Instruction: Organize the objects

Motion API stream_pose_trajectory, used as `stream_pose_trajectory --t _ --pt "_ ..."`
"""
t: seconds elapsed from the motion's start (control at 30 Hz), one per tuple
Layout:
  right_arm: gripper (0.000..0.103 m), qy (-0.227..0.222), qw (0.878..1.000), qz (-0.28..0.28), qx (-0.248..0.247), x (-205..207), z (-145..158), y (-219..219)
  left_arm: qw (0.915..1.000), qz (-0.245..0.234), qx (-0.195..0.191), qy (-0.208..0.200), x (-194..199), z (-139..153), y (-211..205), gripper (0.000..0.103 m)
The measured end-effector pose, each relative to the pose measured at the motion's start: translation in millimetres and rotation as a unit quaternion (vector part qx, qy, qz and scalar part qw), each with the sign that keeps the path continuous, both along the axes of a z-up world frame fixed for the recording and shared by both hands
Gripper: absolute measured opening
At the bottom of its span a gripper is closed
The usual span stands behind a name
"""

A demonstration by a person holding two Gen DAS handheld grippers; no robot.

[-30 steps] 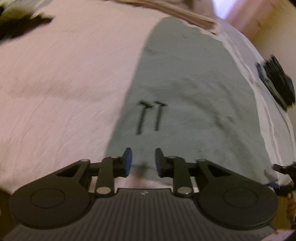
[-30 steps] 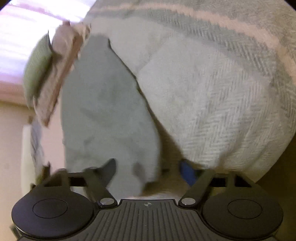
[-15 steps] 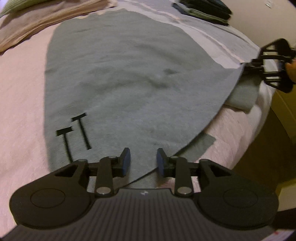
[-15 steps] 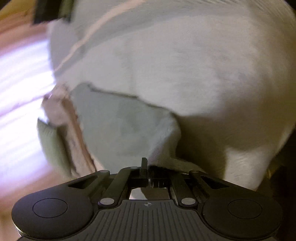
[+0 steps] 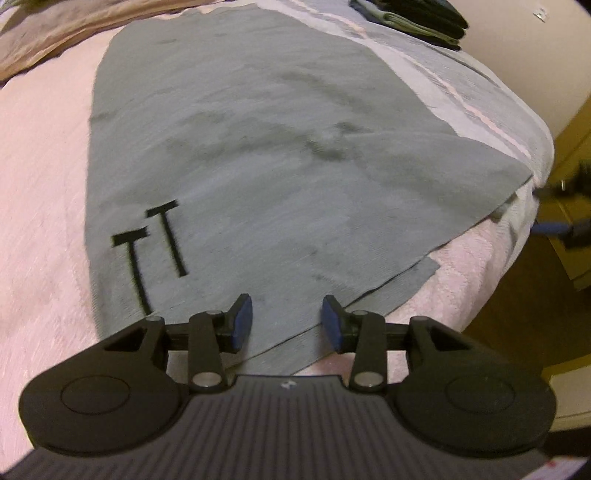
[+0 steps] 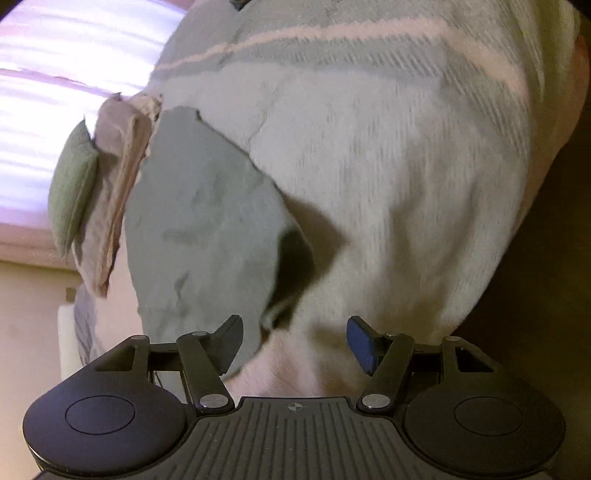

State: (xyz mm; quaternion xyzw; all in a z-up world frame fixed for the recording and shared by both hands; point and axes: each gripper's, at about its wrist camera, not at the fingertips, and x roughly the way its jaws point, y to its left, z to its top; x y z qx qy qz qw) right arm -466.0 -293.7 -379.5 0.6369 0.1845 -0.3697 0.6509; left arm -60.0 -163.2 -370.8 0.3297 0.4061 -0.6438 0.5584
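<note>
Covering the bed is a pale pink bedspread, with a grey herringbone blanket carrying a pink stripe along the far right side. On these lies the grey-green cloth, spread flat and folded over itself so that a lower layer shows at its near right edge; two black T-shaped marks sit near its left edge. The left gripper hovers over the near edge of this cloth, its jaws partly apart and opening, nothing pinched between the blue pads. The right gripper has its jaws wide and opening; the cloth's corner lies beside its left finger, unpinched. In the right wrist view the cloth appears beside folded beige towels and a green cushion. Folded dark garments rest at the far right corner. Yellowish furniture stands beyond the bed's right edge. Motion blur softens both views; the right gripper in the left wrist view is a smear.
</note>
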Motion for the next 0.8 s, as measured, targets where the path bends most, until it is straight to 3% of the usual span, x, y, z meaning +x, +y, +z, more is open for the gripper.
stream_pose_trajectory --t 0.1,0.23,0.33,0.37,0.43,0.5,0.53,0.57,0.6,0.67,0.73,0.77,0.8 --pt "0.06 0.007 0.996 0.011 -0.084 15.9 -11.8 10.7 0.9997 0.022 0.008 0.008 10.5 2.8 2.0 0.036" --pt "0.059 0.016 0.989 0.047 -0.142 46.0 -17.1 28.2 0.9985 0.05 0.008 0.02 22.5 6.9 1.7 0.037" --pt "0.032 0.008 0.987 0.046 -0.154 60.2 -21.5 31.8 0.9973 0.067 0.008 0.029 30.4 8.4 3.1 0.037" --pt "0.009 0.016 0.988 0.034 -0.153 63.2 -23.7 32.1 0.9969 0.071 0.008 0.032 32.3 8.7 3.6 0.037" --pt "0.003 0.007 0.995 0.002 -0.104 62.4 -28.8 27.3 0.9963 0.078 0.008 0.035 36.0 8.8 4.6 0.037" --pt "0.0 -0.059 0.996 -0.067 -0.03 48.6 -24.6 27.5 0.9963 0.079 0.007 0.033 37.8 11.0 5.8 0.037" --pt "0.0 -0.107 0.989 -0.097 0.004 38.6 -20.5 27.6 0.9964 0.078 0.005 0.033 39.0 13.2 7.4 0.037" --pt "0.0 -0.192 0.97 -0.137 0.054 29.1 -17.2 34.5 0.9964 0.078 0.004 0.034 39.7 14.6 9.2 0.037" --pt "0.0 -0.245 0.95 -0.169 0.098 24.7 -13.0 42.0 0.9964 0.078 0.004 0.033 41.1 15.8 10.9 0.037" --pt "0.0 -0.307 0.922 -0.185 0.147 30.0 -8.0 52.6 0.9965 0.078 0.003 0.031 44.7 15.7 15.4 0.037" --pt "0.001 -0.295 0.918 -0.181 0.191 35.4 -19.4 59.0 0.9959 0.084 0.008 0.032 47.0 12.7 18.3 0.037" --pt "0.002 -0.25 0.928 -0.174 0.214 35.6 -33.2 62.5 0.9955 0.089 0.01 0.032 47.6 10.7 19.3 0.037" --pt "0.003 -0.179 0.945 -0.156 0.223 32.9 -45.0 63.7 0.9952 0.091 0.012 0.031 47.5 9.3 20.3 0.037"
